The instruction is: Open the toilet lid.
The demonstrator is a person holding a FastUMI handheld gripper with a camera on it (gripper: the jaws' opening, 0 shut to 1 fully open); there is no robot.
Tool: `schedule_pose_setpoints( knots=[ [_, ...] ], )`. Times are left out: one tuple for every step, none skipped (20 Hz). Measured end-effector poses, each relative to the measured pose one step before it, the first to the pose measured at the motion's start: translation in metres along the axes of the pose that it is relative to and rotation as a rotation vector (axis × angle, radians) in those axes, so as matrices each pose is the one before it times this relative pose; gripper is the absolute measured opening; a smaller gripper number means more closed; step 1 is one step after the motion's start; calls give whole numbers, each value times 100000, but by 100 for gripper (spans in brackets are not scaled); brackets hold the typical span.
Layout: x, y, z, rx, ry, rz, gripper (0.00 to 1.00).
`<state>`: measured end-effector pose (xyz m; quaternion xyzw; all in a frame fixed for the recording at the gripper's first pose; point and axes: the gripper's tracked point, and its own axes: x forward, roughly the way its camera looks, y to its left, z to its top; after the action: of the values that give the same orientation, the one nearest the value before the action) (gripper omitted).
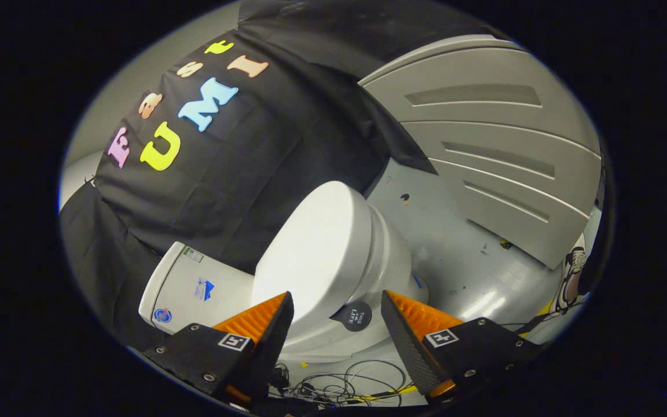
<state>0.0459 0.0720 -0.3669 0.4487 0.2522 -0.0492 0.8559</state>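
The hand-held gripper (pixel 336 307) hangs released, fingers spread, above the closed toilet lid (pixel 316 249); best approach: hook the lid's near rim, then lift steadily toward the tank (pixel 194 286).

Dim booth; glare on toilet lid (pixel 316 243) & floor (pixel 472 272); fisheye bends edges; sharp.

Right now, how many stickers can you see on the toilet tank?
3 on the toilet tank: one near its top edge, one mid-face, one lower down. Others may be hidden behind the open gripper.
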Motion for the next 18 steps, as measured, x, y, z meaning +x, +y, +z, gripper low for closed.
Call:
schedule_pose_setpoints(
  knots=[
    [535,-318,-605,1955,955,126,94],
    [452,-241,-409,1772,353,283,94],
    [310,-339,-365,3645,53,1000,94],
    [201,-296,-127,4189,-302,803,94],
    [315,-355,-230,5383,-356,1009,92],
    [445,-433,-366,3935,-11,42,91],
    [501,-952,-773,3297,552,-770,87],
    [433,-603,-523,1389,741,-486,86],
    [668,-384,-768,1477,1156,-119,82],
    [364,-33,-351,1527,906,520,81],
    [252,272,62,855,-216,2234,78],
    [252,285,-10,-271,240,2303,75],
    [719,158,-259,26,-15,1205,64],
    [473,330,-31,176,-395,2282,61],
    [371,139,-378,1139,1461,1362,58],
    [214,354,-225,1115,1194,2473,54],
    [10,240,-260,346,622,1819,45],
    [20,253,-60,-31,58,1859,42]
  ],
)
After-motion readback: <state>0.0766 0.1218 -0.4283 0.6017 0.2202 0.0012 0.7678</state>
